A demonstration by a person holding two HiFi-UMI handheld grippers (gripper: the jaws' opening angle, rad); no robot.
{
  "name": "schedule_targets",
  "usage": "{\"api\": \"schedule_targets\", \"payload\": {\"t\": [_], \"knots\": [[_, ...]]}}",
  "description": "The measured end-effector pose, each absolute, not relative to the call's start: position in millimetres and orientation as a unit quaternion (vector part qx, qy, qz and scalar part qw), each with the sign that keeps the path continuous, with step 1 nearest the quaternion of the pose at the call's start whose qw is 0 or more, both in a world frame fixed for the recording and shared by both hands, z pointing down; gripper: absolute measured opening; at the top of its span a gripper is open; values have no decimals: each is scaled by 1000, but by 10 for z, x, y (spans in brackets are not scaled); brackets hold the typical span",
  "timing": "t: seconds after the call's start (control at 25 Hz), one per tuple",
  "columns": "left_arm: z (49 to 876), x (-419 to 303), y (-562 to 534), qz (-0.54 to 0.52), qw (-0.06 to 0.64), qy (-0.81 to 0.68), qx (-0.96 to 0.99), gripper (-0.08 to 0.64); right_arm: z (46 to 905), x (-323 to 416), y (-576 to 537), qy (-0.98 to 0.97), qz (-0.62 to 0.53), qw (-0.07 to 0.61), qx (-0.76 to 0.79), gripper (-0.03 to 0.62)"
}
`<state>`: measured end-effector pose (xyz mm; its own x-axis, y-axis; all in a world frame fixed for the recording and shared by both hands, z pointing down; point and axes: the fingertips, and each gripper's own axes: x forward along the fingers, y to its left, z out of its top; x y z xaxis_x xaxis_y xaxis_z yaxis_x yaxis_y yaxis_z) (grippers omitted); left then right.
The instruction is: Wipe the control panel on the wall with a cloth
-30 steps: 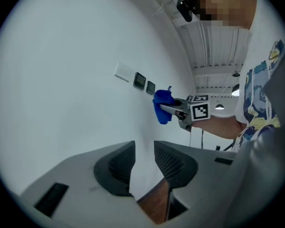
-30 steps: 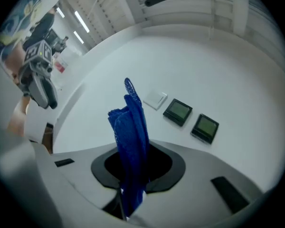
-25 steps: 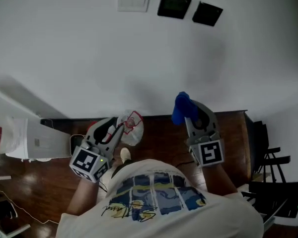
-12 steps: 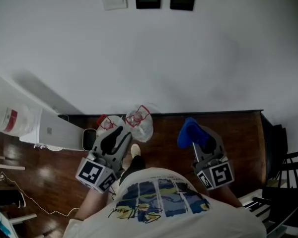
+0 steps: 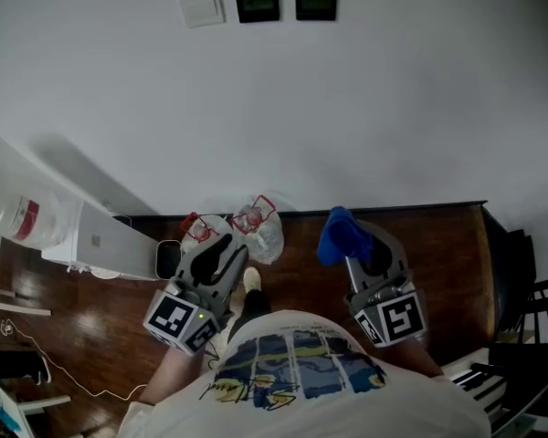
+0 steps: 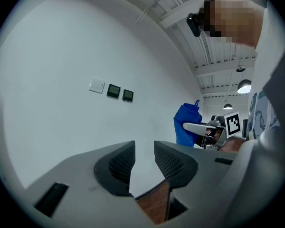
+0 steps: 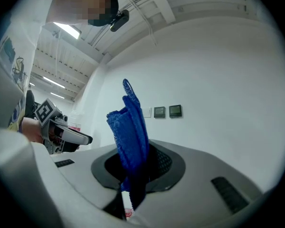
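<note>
Two dark control panels (image 5: 257, 4) (image 5: 315, 3) hang high on the white wall, beside a white switch plate (image 5: 202, 8). They are far above both grippers. My right gripper (image 5: 352, 242) is shut on a blue cloth (image 5: 341, 235), which stands up out of its jaws (image 7: 130, 132). From the right gripper view the panels (image 7: 166, 111) appear small and distant behind the cloth. My left gripper (image 5: 223, 255) is held low at the left. Its pads (image 6: 122, 161) stand a narrow gap apart with nothing between them. In the left gripper view the panels (image 6: 120, 93) and the cloth (image 6: 187, 125) are visible.
Tied plastic bags (image 5: 256, 228) lie on the dark wood floor at the foot of the wall. A white boxy unit (image 5: 100, 245) and a large clear bottle (image 5: 14, 210) stand at the left. Piano keys (image 5: 479, 381) and a black stand (image 5: 530, 299) are at the right.
The head view has swung, so the panels sit further left and level in frame. The right gripper with the cloth dropped lower, then rose slightly. The left gripper barely moved.
</note>
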<state>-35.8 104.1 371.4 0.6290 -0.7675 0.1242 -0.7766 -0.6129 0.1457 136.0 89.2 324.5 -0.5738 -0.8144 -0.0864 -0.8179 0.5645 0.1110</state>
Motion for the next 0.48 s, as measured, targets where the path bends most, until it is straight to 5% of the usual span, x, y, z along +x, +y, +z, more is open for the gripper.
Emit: {"api": "schedule_targets", "payload": {"t": [0.48], "knots": [[3661,-266,1284,17,87,-429,899,112,3204,1210,1076,897,66,17,-437,83]]}}
